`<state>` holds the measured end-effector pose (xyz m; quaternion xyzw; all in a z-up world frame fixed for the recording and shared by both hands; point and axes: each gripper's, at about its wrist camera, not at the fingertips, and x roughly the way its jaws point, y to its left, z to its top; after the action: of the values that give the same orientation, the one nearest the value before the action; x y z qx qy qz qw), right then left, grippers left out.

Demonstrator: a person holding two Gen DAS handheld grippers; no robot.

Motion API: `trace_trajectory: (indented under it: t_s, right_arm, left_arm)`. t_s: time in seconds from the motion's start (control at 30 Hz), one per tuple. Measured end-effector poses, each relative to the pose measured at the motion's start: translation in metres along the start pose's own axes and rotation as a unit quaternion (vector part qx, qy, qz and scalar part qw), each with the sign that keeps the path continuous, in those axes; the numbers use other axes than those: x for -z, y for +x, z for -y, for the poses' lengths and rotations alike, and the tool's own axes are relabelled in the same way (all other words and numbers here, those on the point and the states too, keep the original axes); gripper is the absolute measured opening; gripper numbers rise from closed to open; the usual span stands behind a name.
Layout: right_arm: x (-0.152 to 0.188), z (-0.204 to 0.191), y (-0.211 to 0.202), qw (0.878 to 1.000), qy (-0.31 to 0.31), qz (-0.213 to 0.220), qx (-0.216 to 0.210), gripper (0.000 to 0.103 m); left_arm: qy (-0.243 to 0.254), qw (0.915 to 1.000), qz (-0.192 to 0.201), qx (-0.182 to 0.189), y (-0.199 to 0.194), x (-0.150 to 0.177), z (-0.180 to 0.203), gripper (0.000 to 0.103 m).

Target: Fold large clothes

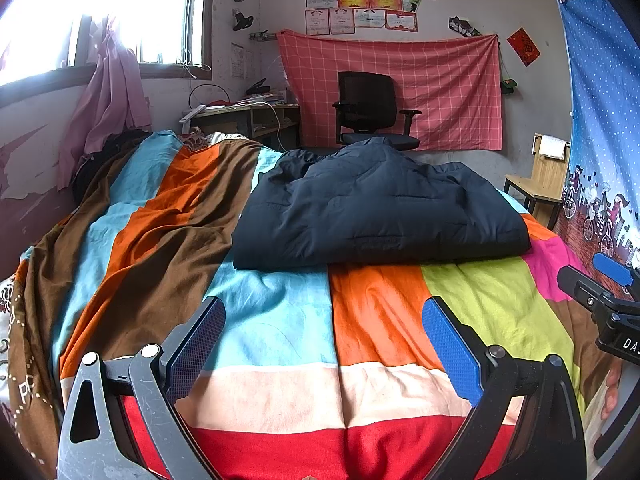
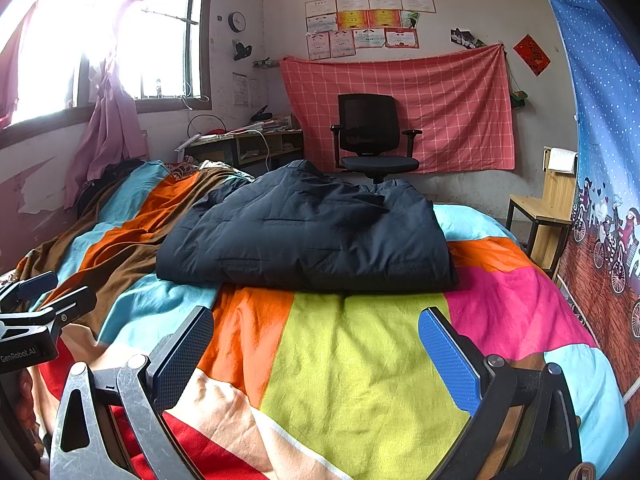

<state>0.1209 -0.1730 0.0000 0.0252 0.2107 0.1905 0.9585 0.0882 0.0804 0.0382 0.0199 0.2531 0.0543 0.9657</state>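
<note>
Striped cotton bedspread (image 1: 276,320) | puffy quilted navy jacket (image 1: 380,216) folded square | left gripper (image 1: 324,344), right gripper (image 2: 316,356) spread wide; both empty

Daylight floods in from the window (image 1: 100,12) at ten o'clock, blown out to white glare. The room is otherwise evenly lit and sharp, with soft shadows. Fisheye curvature bends the edges; corners darken to black.
</note>
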Motion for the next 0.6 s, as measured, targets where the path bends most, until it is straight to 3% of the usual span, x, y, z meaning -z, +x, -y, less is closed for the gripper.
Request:
trace_trajectory:
  t_s: [0.6]
  right_arm:
    - [0.0004,0.0005,0.0002,1.000,0.000,0.000,0.000,0.103]
  left_arm:
    - [0.000,1.0000,0.001,-0.001,-0.0006,0.0004,0.0011,0.097]
